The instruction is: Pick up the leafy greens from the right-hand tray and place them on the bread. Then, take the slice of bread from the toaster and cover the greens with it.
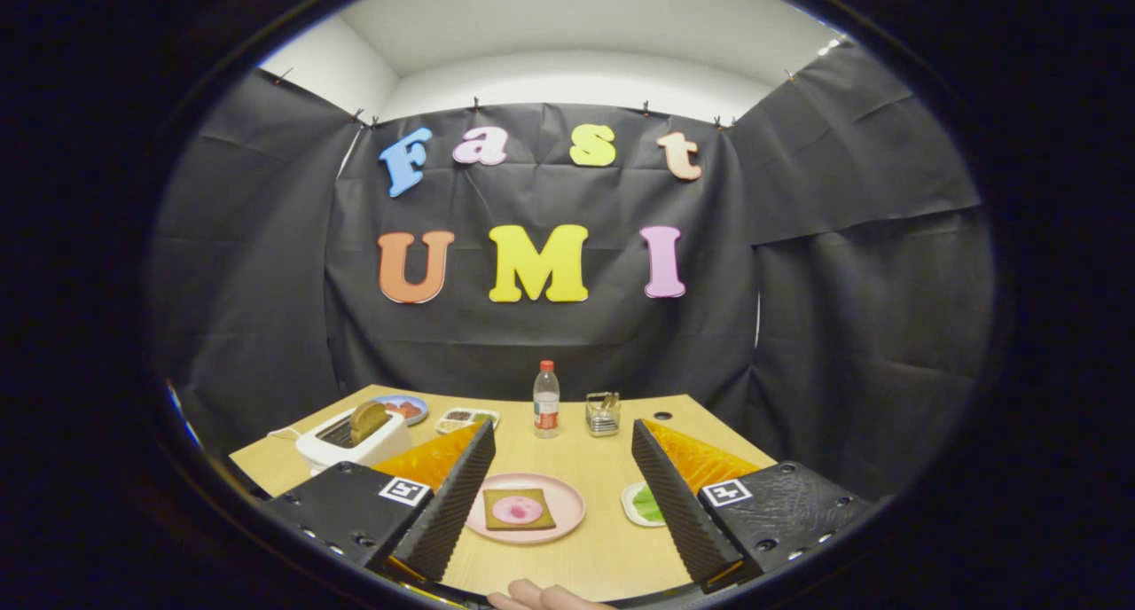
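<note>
Leafy greens [647, 504] on wooden table [594, 468] beside spread fingers [470, 481], black-draped booth.

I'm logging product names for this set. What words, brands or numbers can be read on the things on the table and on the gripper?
bottle: it has a label, too small and blurred to read.
toaster: no legible text.
square markers on the gripper, whose fingers stand open either side of the pink plate: black-and-white patterns, no words.
Nothing else there carries readable text.
</note>
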